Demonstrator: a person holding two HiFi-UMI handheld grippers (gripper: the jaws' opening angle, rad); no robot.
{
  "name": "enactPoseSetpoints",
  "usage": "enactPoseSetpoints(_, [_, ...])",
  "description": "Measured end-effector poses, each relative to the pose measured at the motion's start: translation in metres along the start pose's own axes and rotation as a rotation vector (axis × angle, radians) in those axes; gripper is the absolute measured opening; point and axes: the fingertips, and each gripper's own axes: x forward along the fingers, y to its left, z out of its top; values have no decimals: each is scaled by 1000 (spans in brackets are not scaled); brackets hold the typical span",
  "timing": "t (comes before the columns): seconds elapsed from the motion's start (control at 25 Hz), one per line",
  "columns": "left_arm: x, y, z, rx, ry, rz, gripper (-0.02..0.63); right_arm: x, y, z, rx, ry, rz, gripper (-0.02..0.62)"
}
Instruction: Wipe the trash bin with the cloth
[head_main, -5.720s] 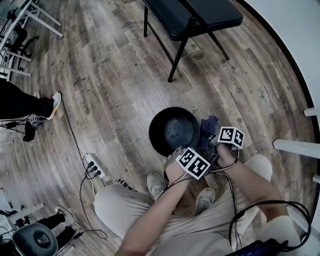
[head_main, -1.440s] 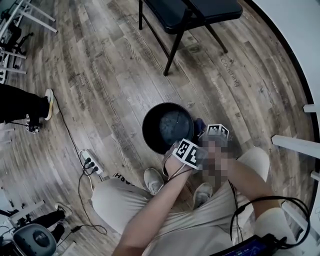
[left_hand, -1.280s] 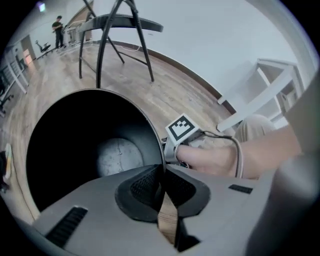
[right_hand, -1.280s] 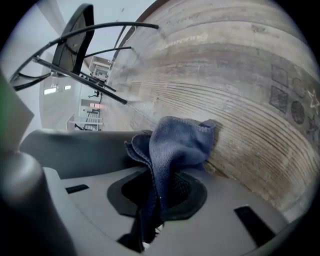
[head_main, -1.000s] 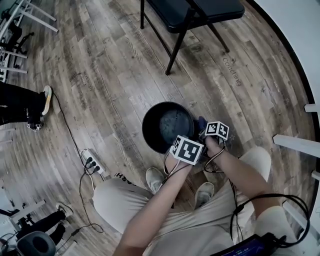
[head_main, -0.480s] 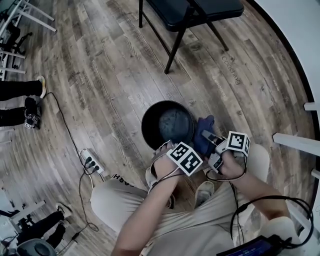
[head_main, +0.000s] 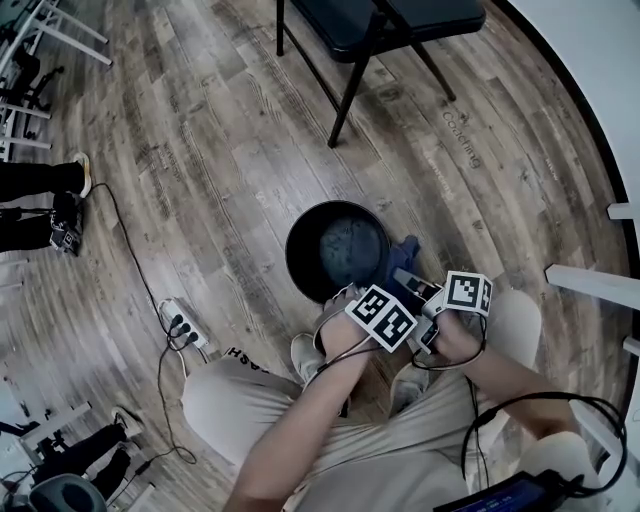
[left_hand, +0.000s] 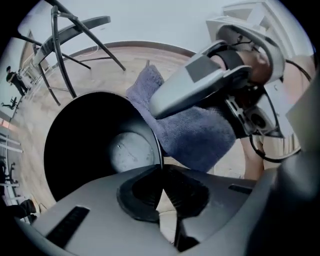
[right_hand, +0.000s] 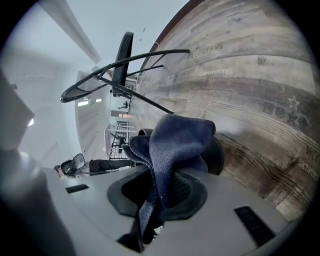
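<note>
A round black trash bin (head_main: 292, 262) stands on the wooden floor in front of my feet. My left gripper (head_main: 345, 297) is at its near rim. In the left gripper view the thin rim (left_hand: 159, 150) runs between the jaws, which are closing and pinch it. A dark blue cloth (head_main: 405, 250) hangs against the bin's right outer side, with my right gripper (head_main: 408, 278) shut on it. In the right gripper view the cloth (right_hand: 175, 145) bunches up out of the jaws and hides most of the bin (right_hand: 218, 156) behind it.
A black folding chair (head_main: 385, 30) stands beyond the bin. A power strip (head_main: 182, 330) with cables lies on the floor to the left. A bystander's legs (head_main: 40, 195) are at the far left edge. White furniture (head_main: 590, 290) is at the right.
My left gripper has shifted slightly right along the near rim and closed on it. The right gripper with the cloth has drawn back a little from the bin's side.
</note>
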Motion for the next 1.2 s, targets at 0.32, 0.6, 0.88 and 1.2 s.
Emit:
enactPoseSetpoints(0.32, [1, -7, 17, -135, -90, -70, 21, 32, -68, 13, 33, 14, -168, 57])
enactPoseSetpoints(0.6, [-2, -1, 35, -300, -178, -137, 32, 73, -133, 23, 118, 101, -189, 55])
enactPoseSetpoints(0.88, [-9, 8, 44, -383, -243, -156, 37, 98, -180, 18, 5, 163, -311, 55])
enactPoseSetpoints(1.2, [-19, 2, 40, -269, -238, -173, 201, 58, -136, 32, 3, 45, -363, 55])
